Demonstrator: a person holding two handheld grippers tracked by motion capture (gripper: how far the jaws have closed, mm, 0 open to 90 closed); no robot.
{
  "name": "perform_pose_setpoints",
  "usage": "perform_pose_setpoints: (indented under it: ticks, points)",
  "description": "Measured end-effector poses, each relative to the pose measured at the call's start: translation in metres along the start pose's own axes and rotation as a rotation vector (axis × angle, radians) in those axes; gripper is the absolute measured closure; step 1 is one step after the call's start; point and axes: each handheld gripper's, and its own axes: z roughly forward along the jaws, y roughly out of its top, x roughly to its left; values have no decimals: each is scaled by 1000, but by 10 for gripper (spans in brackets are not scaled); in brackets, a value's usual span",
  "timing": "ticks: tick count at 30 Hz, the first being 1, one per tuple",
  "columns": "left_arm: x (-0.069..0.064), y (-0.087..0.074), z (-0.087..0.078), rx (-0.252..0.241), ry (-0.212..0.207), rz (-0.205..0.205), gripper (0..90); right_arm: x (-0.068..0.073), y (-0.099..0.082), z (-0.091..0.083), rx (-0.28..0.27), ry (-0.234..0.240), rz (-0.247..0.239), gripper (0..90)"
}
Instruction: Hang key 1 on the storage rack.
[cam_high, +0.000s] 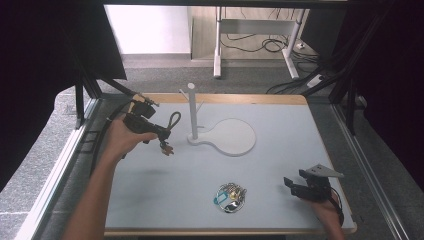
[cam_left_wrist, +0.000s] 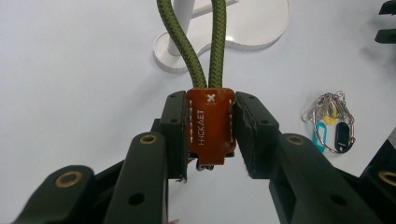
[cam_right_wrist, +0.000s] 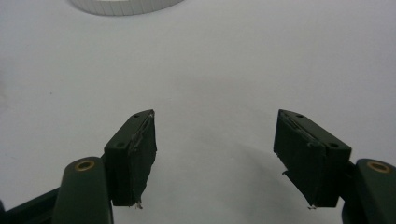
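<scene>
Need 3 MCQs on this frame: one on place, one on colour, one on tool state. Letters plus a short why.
1. Where does the key bunch lie?
A. on the stand's base
B. on the table near the front edge
C. in the right tool

2. What colour is the cord loop?
A. green
B. blue
C. white

3. How is the left tool?
A. open over nothing
B. shut on the leather tab
C. lying on the table

Answers:
1 B: the high view shows the bunch on the table, in front of the stand, apart from the right tool.
2 A: the left gripper view shows olive-green cord rising from the leather tab.
3 B: both pads press the tab's sides.
</scene>
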Motion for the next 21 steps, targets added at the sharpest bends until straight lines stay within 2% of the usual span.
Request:
perform_pose_setpoints:
  ticks: [13,21]
  points:
    - [13,12,-6,-27,-30,-21,666,2,0,1,12,0,-4,297]
    - [20,25,-10,-44,-27,-29,666,0,-1,0,10,-5,-3,297]
